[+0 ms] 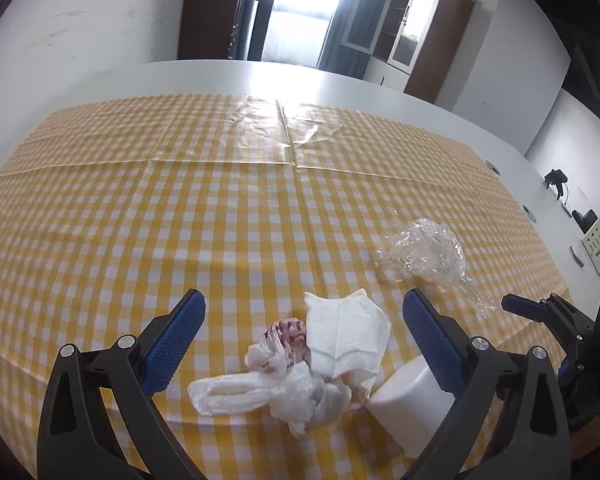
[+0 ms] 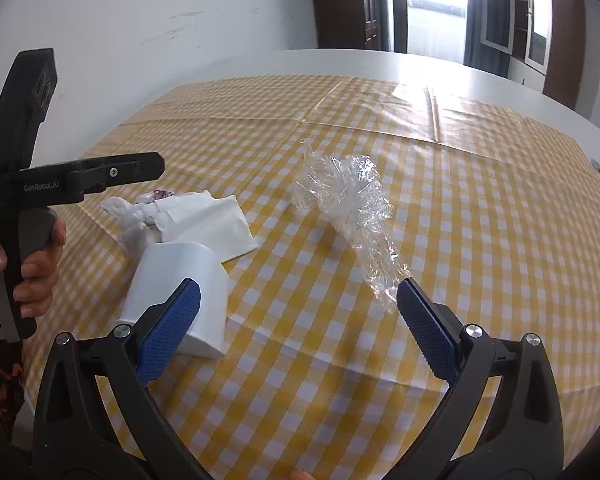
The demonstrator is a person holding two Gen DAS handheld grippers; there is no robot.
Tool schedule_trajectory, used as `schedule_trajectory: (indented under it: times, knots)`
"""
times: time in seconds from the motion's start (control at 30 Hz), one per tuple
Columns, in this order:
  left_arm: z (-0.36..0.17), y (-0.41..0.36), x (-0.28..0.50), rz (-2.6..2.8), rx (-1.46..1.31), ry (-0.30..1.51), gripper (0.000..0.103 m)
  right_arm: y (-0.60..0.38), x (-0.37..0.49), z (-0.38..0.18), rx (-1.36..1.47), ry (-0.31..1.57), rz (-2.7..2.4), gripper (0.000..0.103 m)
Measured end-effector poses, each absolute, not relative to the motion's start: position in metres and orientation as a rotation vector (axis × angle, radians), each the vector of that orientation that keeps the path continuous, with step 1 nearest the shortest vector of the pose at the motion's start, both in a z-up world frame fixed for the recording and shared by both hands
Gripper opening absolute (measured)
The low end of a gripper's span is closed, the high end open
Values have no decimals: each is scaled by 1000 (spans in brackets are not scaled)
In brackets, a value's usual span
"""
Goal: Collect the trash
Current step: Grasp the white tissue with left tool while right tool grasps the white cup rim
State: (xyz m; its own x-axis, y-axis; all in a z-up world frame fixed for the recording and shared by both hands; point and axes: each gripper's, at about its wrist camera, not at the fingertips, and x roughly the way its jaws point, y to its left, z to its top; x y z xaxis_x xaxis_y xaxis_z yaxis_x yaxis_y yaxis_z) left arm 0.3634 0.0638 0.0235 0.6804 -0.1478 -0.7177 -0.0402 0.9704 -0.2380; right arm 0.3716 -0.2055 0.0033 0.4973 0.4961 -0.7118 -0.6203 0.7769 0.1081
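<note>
A crumpled white paper napkin (image 1: 346, 340) and a white plastic bag with a pink-printed scrap (image 1: 284, 380) lie on the yellow checked tablecloth (image 1: 180, 200), between the fingers of my open left gripper (image 1: 302, 332). A white cup (image 1: 412, 404) lies on its side beside them. A crumpled clear plastic wrap (image 1: 424, 252) lies further right. In the right wrist view my open right gripper (image 2: 298, 312) hovers near the table's front edge, with the wrap (image 2: 348, 200) ahead, the cup (image 2: 180, 288) by its left finger, and the napkin (image 2: 212, 224) beyond.
The left gripper's body (image 2: 40, 184) and the hand holding it stand at the left in the right wrist view. The grey table (image 1: 420, 112) extends beyond the cloth. A white wall, a doorway and a cabinet (image 1: 420, 32) are behind.
</note>
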Motion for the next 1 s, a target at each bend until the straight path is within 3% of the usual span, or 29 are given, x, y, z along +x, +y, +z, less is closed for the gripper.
schedule_trajectory:
  times: [0.37, 0.9, 1.0]
  knots:
    - [4, 82, 362, -132, -385, 848, 97, -222, 356, 5, -102, 756, 812, 94]
    - [3, 86, 355, -156, -359, 898, 96, -198, 335, 1, -219, 764, 931, 92]
    - [1, 84, 356, -172, -392, 869, 94, -192, 336, -3, -235, 779, 916, 86]
